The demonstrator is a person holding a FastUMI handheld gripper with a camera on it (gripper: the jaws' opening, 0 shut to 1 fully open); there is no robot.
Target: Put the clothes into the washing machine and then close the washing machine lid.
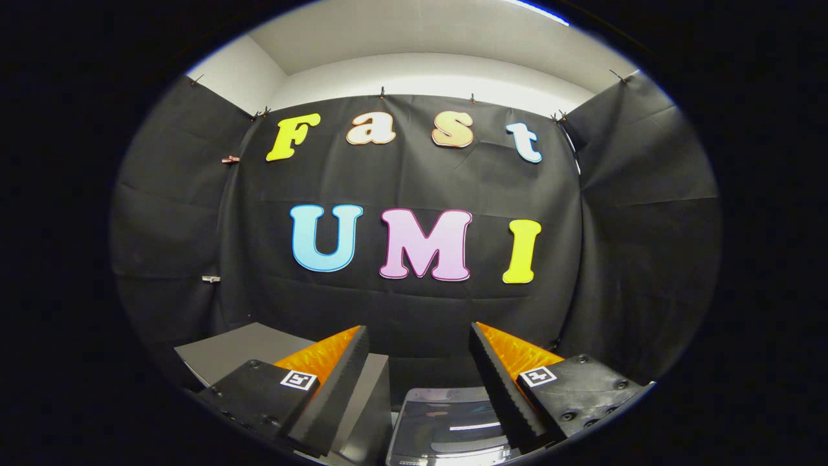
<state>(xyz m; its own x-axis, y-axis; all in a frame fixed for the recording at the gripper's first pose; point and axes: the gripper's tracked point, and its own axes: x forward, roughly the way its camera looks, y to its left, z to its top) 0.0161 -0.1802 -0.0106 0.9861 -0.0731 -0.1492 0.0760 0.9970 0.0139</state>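
My gripper (419, 328) is open, with a wide gap and nothing between its fingers. It is held high and points at the booth's back wall. Low down between the fingers lies a glossy dark panel (446, 424) with a pale rim and light reflections on it; it looks like the washing machine's top or lid. I cannot tell whether that lid is open or closed.
A grey box-like body (233, 349) with a flat top stands just beyond the left finger, its side (374, 408) dropping next to the glossy panel. Black cloth walls (414, 181) close the booth at the back and on both sides.
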